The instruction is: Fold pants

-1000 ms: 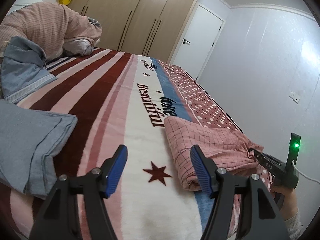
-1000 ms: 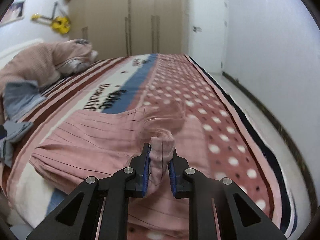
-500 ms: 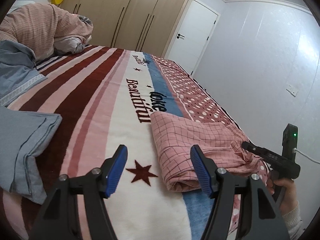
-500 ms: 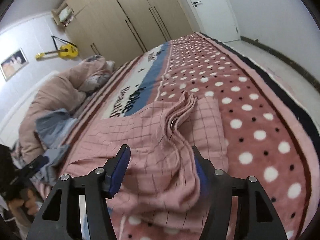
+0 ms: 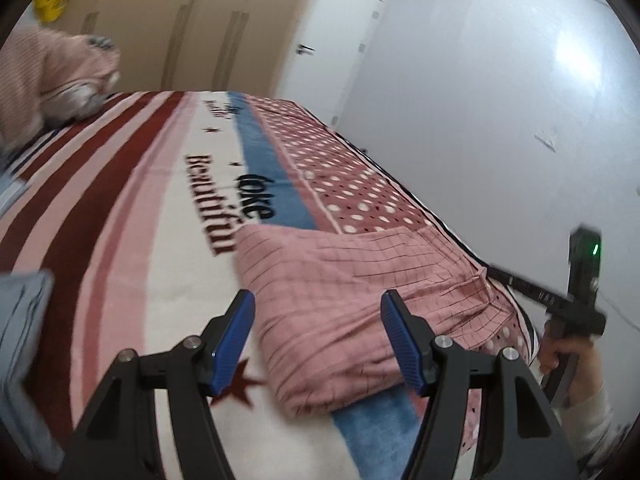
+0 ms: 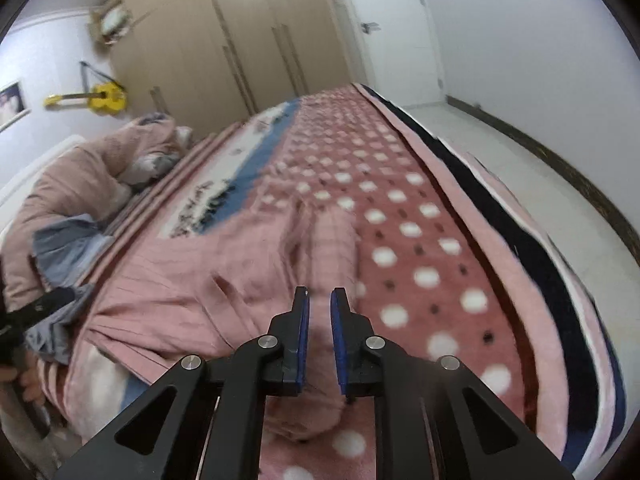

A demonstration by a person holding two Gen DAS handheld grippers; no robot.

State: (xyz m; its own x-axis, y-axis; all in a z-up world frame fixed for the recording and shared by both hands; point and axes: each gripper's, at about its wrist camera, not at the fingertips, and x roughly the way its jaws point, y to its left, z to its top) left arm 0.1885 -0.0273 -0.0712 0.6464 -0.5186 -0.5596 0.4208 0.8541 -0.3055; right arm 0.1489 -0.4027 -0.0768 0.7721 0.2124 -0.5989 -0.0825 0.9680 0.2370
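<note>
The pink checked pants (image 5: 344, 292) lie folded in a thick bundle on the bed's blanket (image 5: 152, 208). My left gripper (image 5: 320, 340) is open, its blue pads either side of the bundle's near end, above it. In the right wrist view the pants (image 6: 200, 280) spread across the blanket. My right gripper (image 6: 319, 336) has its jaws nearly together over the bundle's right end, with a narrow gap; no cloth shows between them. The right gripper also shows in the left wrist view (image 5: 560, 304), held at the bed's right edge.
Folded grey-blue clothes (image 5: 20, 340) lie at the left of the bed. A pink quilt pile (image 6: 80, 184) sits at the head. Wardrobes (image 6: 240, 40), a white door (image 5: 332, 40) and a yellow guitar (image 6: 100, 96) line the far walls. Floor (image 6: 520, 168) runs along the right.
My right gripper let go of the pants' bunched cloth, opened wide, then closed to a narrow gap, empty. My left gripper moved right, toward the bundle.
</note>
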